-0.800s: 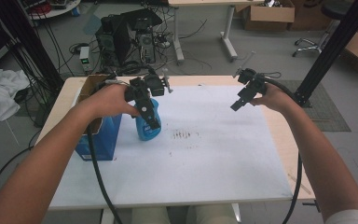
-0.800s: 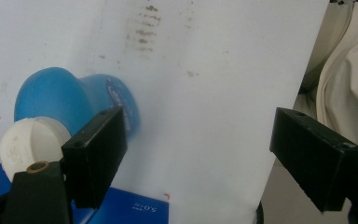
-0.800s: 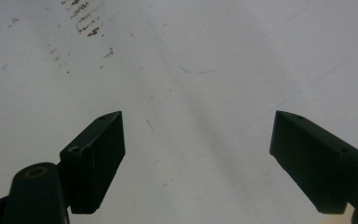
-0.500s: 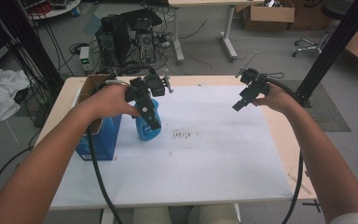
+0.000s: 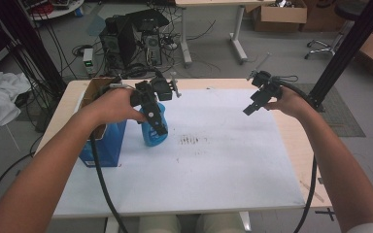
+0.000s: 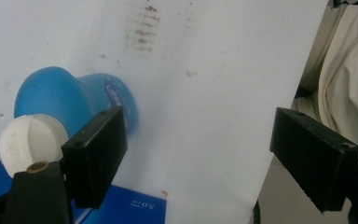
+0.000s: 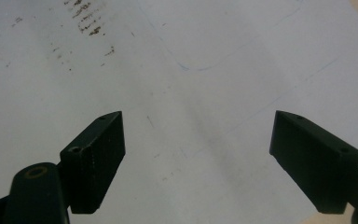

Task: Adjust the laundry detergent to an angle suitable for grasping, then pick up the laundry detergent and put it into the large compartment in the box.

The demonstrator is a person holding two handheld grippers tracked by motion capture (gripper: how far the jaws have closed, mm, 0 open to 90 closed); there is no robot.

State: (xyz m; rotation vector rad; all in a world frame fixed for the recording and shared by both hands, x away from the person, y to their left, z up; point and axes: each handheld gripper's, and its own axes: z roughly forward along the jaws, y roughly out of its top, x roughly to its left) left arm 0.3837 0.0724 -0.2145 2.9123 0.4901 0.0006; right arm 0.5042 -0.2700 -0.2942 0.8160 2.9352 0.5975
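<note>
Room: workshop floor w/ cables, a PC tower (image 5: 126, 36) and cardboard boxes behind your bench.
Bench: white sheet (image 5: 223, 165) covers most of the top; wood edge shows at the right and far side. Brownish smudge marks (image 5: 192, 141) sit near the sheet's middle.
Bottle: blue bottle (image 5: 154, 131) w/ white cap (image 6: 25, 142) stands upright on the sheet, left of the smudges, just beside the blue box (image 5: 104, 145) at the bench's left edge.
Left tool: your left tool (image 5: 150, 109) hangs over the bottle, pointing down. In the left gripper view its jaws stand wide apart, nothing clamped; the bottle sits outside the gap, behind the jaw on the picture's left, w/ bare sheet between the pads. Can't tell if that jaw touches the bottle.
Right tool: your right tool (image 5: 252, 108) hovers above the sheet's far right part, well apart from the bottle. In the right gripper view its jaws are also spread wide, w/ bare sheet and faint pencil lines below.
Arms: both forearms come in from the bottom; a cable trails from each tool.
</note>
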